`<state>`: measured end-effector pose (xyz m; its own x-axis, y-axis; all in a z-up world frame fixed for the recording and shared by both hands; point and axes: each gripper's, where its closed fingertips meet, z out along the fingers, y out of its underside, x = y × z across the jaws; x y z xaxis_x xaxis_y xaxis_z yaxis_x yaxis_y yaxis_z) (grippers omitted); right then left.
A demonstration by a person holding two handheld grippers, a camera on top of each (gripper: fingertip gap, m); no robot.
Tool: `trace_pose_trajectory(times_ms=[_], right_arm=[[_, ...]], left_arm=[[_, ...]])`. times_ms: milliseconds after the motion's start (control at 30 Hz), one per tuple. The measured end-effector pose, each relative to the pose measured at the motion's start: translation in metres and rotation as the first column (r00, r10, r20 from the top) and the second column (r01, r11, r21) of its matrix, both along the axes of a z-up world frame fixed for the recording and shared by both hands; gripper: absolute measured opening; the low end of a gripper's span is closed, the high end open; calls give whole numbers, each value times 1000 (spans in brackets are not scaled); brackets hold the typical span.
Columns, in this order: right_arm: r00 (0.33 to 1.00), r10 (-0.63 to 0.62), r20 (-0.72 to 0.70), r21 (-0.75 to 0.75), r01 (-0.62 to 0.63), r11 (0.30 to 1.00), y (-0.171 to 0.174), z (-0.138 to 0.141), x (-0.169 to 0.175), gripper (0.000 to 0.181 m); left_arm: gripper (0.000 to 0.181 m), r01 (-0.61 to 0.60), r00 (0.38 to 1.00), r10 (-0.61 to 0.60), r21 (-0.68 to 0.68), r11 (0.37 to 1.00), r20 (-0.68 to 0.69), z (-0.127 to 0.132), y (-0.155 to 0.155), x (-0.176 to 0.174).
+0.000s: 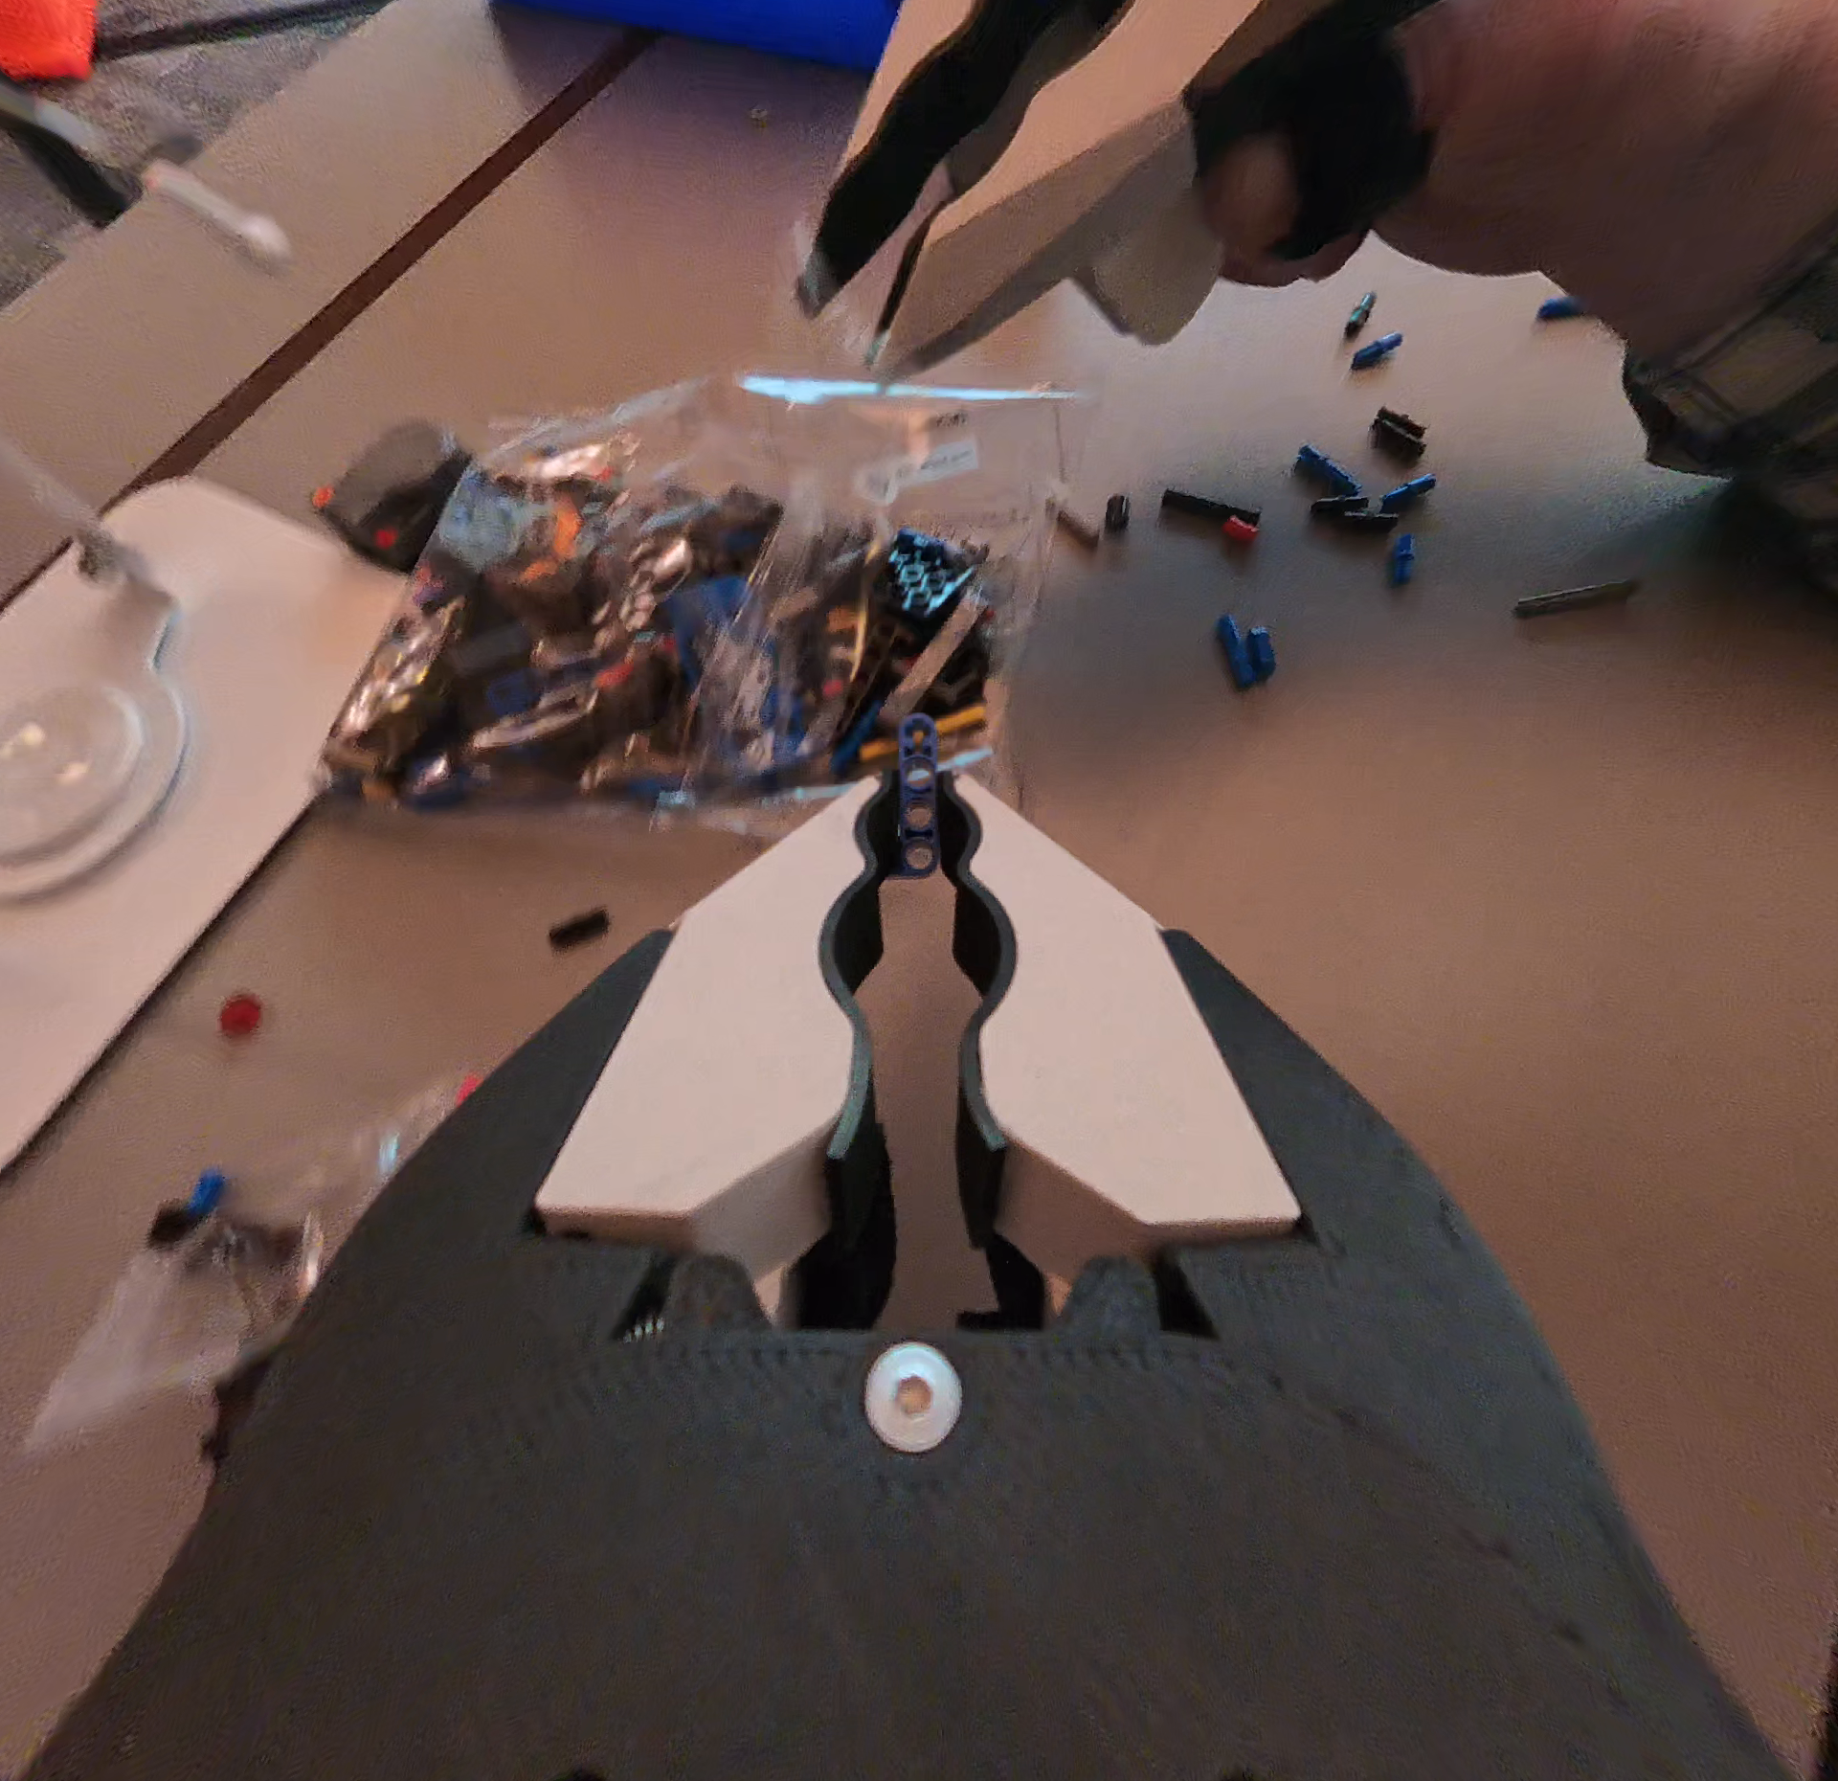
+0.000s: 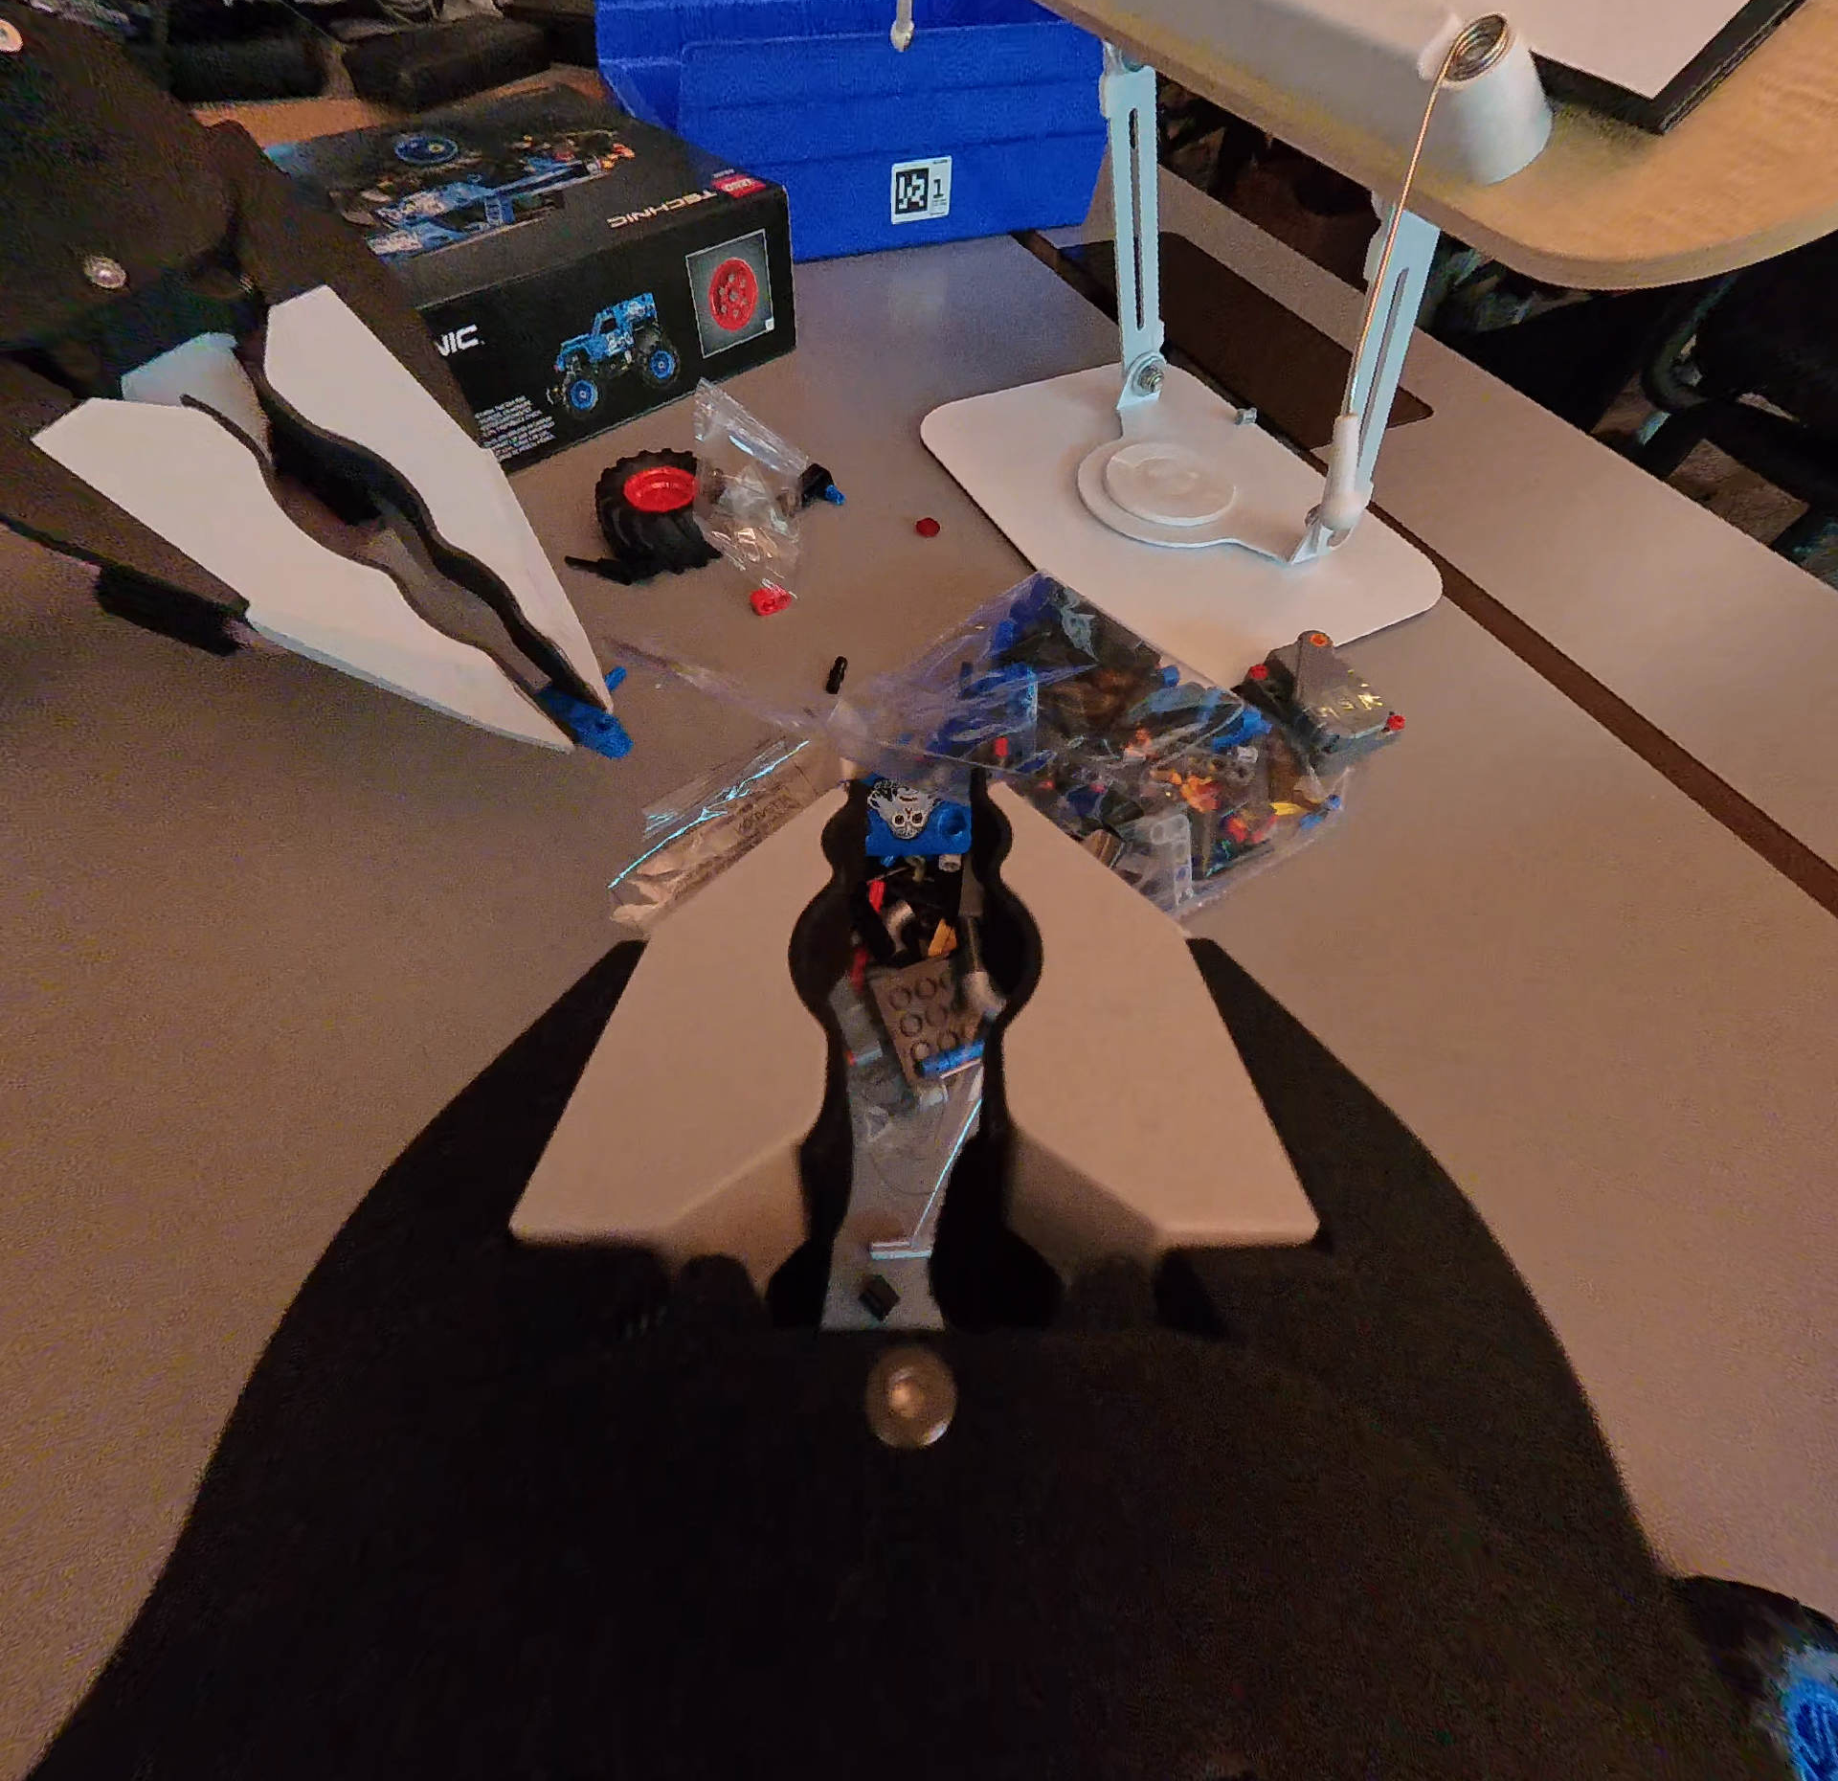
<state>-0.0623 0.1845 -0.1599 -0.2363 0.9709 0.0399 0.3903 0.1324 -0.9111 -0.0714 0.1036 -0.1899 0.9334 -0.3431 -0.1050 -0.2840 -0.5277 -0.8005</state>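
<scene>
1. Left tool [image 1: 917, 788]: fingers pressed together at the tips, pinching a blue perforated beam [image 1: 917, 813]. The beam stands upright between the tips, held above the bench [image 1: 1392, 937] and just beside the near edge of the bag.
2. Right tool [image 2: 913, 788]: tips closed on the film of a clear bag of building pieces [image 2: 1094, 738]. In the left wrist view it grips the bag's upper edge from above, and the film is drawn up towards it. The bag's filled body rests on the bench. A person's hand [image 1: 1293, 171] grips this tool.
3. Bag contents: mixed blue, black, grey and orange pieces, too jumbled to tell apart.
4. Loose pieces [image 1: 1333, 485]: small blue and black pins and rods scattered on the bench to the right of the bag.
5. Grey block with red pins [image 2: 1328, 699]: on the bench, touching the bag's far side.
6. White stand [image 2: 1243, 559]: flat base near the bag, beyond it.
7. Black wheel with red hub [image 2: 651, 510]: beside a small clear bag [image 2: 751, 485], well apart from both tools.
8. Printed set box [image 2: 597, 271] and blue bin [image 2: 845, 122]: at the far end of the bench.
</scene>
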Motion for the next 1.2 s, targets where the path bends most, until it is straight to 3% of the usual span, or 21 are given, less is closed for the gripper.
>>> trace_pose_trajectory(times_ms=[67,133,267,333,400,500,767,900,1000,1200], right_arm=[[1000,3,-4,1,-3,1000,-1,1,0,18],[1000,-3,-11,-2,3,1000,0,3,1,18],[999,-14,-39,-53,11,999,5,8,3,17],[999,-12,-45,-66,9,998,5,10,3,17],[999,-16,-37,-59,13,998,5,9,3,17],[1000,-9,-25,-59,7,998,3,6,2,16],[999,-13,-49,-90,9,996,6,10,3,16],[999,-13,-53,-93,8,996,6,12,3,16],[998,-13,-62,-97,7,995,6,14,4,16],[997,-12,-71,-111,5,994,7,16,4,16]], left_arm=[[7,-9,998,5,-58,998,-68,-17,20,1],[29,-45,984,29,-85,995,-178,-30,30,-7],[30,-52,987,52,-1,999,-155,9,12,-23],[28,-122,980,127,47,991,-152,37,6,-58],[27,-177,977,177,4,984,-120,43,10,-94],[26,-260,958,233,-168,951,-166,9,21,-148],[22,-340,937,281,-372,863,-205,-53,38,-195],[21,-337,940,285,-394,855,-185,-67,45,-200],[1,-320,947,280,-406,856,-158,-69,45,-196],[0,-312,949,267,-398,863,-166,-64,43,-193]])
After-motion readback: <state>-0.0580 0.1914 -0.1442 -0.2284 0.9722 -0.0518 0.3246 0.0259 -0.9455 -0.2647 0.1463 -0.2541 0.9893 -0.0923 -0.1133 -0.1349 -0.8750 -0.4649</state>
